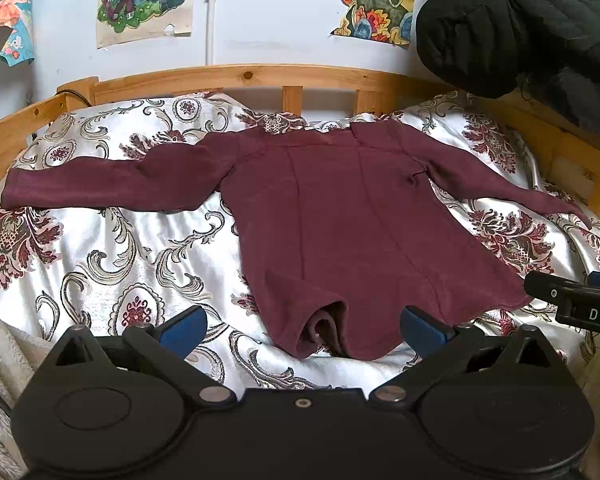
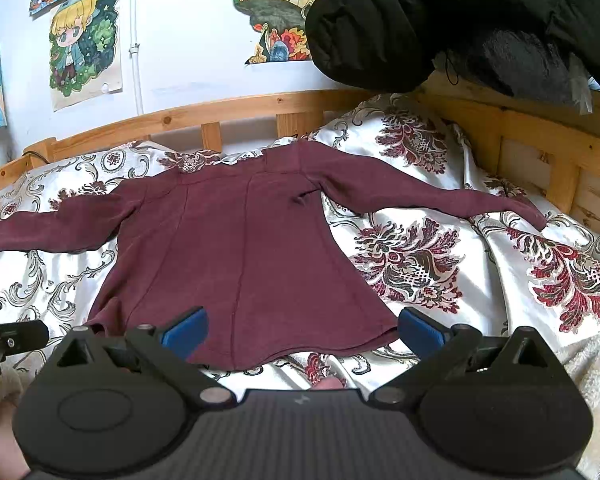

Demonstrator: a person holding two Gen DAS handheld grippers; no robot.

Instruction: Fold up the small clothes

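Observation:
A maroon long-sleeved top (image 1: 332, 216) lies flat on the patterned bedspread (image 1: 112, 256), both sleeves spread out sideways, hem toward me. It also shows in the right wrist view (image 2: 228, 248). My left gripper (image 1: 302, 330) is open and empty, just above the hem's left part, where the fabric bunches in a fold. My right gripper (image 2: 300, 330) is open and empty, over the hem's right part; it shows at the right edge of the left wrist view (image 1: 572, 300).
A wooden bed frame (image 1: 260, 76) rings the bedspread. A black padded jacket (image 1: 520, 20) hangs over the frame at the far right. Drawings (image 1: 144, 0) hang on the wall behind. A fuzzy beige blanket (image 1: 0, 360) lies at the near edges.

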